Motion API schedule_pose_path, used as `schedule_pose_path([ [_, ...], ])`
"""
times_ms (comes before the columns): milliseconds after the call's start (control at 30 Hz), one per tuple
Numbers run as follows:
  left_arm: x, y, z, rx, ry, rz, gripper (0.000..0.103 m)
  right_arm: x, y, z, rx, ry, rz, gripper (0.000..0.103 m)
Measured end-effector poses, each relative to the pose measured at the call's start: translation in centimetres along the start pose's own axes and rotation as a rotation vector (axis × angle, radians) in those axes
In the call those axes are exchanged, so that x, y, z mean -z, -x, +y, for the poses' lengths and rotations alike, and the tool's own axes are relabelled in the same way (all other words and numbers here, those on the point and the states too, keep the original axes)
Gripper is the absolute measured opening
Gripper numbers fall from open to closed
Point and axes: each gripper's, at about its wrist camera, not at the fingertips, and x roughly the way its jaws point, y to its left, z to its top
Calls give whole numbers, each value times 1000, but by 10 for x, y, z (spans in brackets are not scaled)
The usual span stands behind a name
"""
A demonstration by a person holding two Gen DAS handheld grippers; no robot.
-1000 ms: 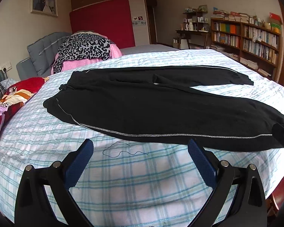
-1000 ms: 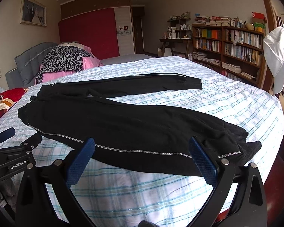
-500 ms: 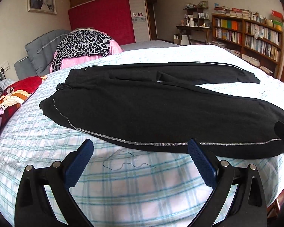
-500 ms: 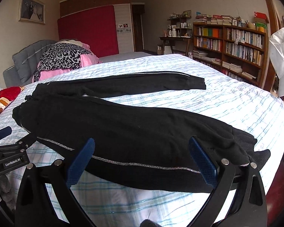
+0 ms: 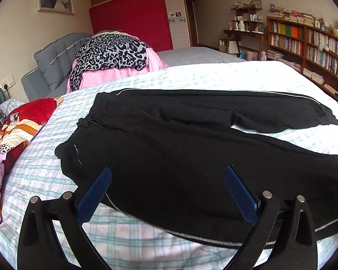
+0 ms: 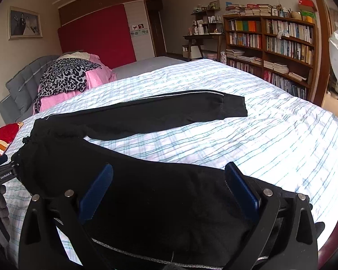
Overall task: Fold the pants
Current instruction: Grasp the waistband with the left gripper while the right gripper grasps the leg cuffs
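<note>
- Pants: black knit jogger pants with a thin silver side stripe point(image 5: 191, 148) lie spread flat on the bed with the white and pale-blue checked cover point(image 5: 225, 76), waistband toward the headboard side, 2 legs splayed apart with a wedge of cover showing between them.
- Far leg point(image 6: 169, 110) runs straight, its ribbed cuff flat on the cover; near leg point(image 6: 169, 202) runs along the bed edge closest to both cameras.
- Left tool point(image 5: 166, 193): blue-padded jaws wide apart, poised over the near edge by the hip and waistband; nothing between the pads, no cloth pinched.
- Right tool point(image 6: 169, 193): jaws likewise wide apart, over the near leg close to its cuff end; nothing gripped. Whether the lower tips touch the fabric cannot be told.
- Step in hand, by my reading: approach for the 1st fold, near leg to be laid over the far one. No fold made yet.
- Next move calls for both tools to drop to the striped outer seam, close on that edge together, then lift and carry it across evenly so the leg lands without bunching.
- Clutter: leopard-print cloth on a pink bundle point(image 5: 110, 54) sits well apart at the headboard.
</note>
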Motion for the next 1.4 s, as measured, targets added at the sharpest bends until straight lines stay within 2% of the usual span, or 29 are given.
schedule_pose_path([
  [300, -44, -60, 42, -54, 31, 58, 98, -25, -37, 5, 22, 44, 27, 100],
  [800, -126, -189, 140, -142, 178, 153, 98, -66, -103, -1, 98, 71, 64, 100],
  [967, -147, -229, 141, -180, 77, 147, 98, -75, -125, -4, 104, 71, 83, 100],
  [1100, -155, -265, 146, -163, 104, 211, 98, -77, -140, -7, 116, 76, 97, 100],
  [1167, -160, -274, 141, -169, 89, 196, 98, -77, -148, -10, 125, 73, 107, 100],
  [1300, -168, -292, 121, -203, -41, 153, 98, -75, -162, -16, 129, 61, 138, 100],
  [1333, -169, -297, 114, -211, -93, 146, 96, -74, -165, -17, 129, 61, 144, 100],
  [1367, -168, -303, 108, -213, -153, 147, 89, -74, -168, -17, 130, 61, 149, 100],
  [1400, -168, -311, 104, -203, -199, 160, 76, -73, -170, -17, 130, 62, 153, 100],
])
